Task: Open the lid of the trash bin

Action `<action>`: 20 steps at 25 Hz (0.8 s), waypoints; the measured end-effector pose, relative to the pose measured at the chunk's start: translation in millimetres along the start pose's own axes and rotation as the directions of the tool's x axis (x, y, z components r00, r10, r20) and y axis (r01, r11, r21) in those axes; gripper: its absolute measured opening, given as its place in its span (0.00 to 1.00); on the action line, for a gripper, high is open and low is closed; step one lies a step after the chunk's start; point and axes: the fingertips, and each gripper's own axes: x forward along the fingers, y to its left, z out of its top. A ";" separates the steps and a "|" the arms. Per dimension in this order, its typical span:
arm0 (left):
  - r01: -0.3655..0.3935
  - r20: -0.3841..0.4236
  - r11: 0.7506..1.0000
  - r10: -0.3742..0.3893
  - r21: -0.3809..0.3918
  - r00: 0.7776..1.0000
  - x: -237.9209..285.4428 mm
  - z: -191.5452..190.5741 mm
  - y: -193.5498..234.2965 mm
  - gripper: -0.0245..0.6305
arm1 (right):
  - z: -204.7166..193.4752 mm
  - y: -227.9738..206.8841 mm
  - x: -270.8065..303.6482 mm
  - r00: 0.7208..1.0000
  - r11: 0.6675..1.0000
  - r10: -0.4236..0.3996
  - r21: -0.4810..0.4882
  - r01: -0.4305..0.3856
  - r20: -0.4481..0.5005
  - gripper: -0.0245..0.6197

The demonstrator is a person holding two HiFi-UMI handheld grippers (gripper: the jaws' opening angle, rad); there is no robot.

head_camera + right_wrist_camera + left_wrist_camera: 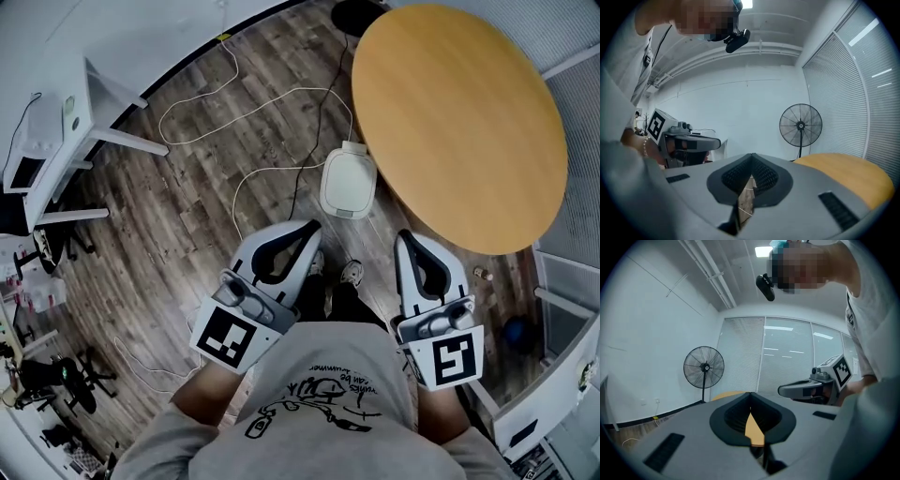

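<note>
The trash bin (pixel 348 183) is a white rounded box with its lid down, standing on the wood floor by the round table, seen from above in the head view. My left gripper (pixel 315 226) is held at waist height, below and left of the bin, its tips touching with nothing between them. My right gripper (pixel 405 235) hangs to the bin's lower right, also shut and empty. In the left gripper view the jaws meet at the tip (pixel 750 393), and the right gripper (pixel 806 389) shows beside them. The right gripper view shows its jaws closed (pixel 752 154), level with the left gripper (pixel 693 143). Neither gripper view shows the bin.
A round wooden table (pixel 459 122) stands right of the bin. White and black cables (pixel 216 103) loop across the floor behind it. A white desk (pixel 66 141) is at the far left, black chairs (pixel 66 384) at lower left. A pedestal fan (pixel 800 125) stands by the blinds.
</note>
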 end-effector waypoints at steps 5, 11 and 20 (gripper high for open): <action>0.007 -0.042 1.000 -0.008 -0.018 0.999 14.9 -43.0 8.9 0.07 | -42.7 -3.5 13.8 0.998 1.000 -0.013 0.026 0.015 -0.060 0.05; 0.026 -0.087 0.999 -0.028 -0.024 0.996 35.9 -92.3 19.7 0.07 | -91.0 -9.9 32.6 0.993 0.999 -0.024 0.036 0.028 -0.117 0.05; 0.056 -0.153 0.998 -0.058 -0.016 0.987 63.5 -165.8 25.7 0.07 | -173.5 -19.3 52.4 0.980 0.998 -0.019 0.056 0.031 -0.197 0.05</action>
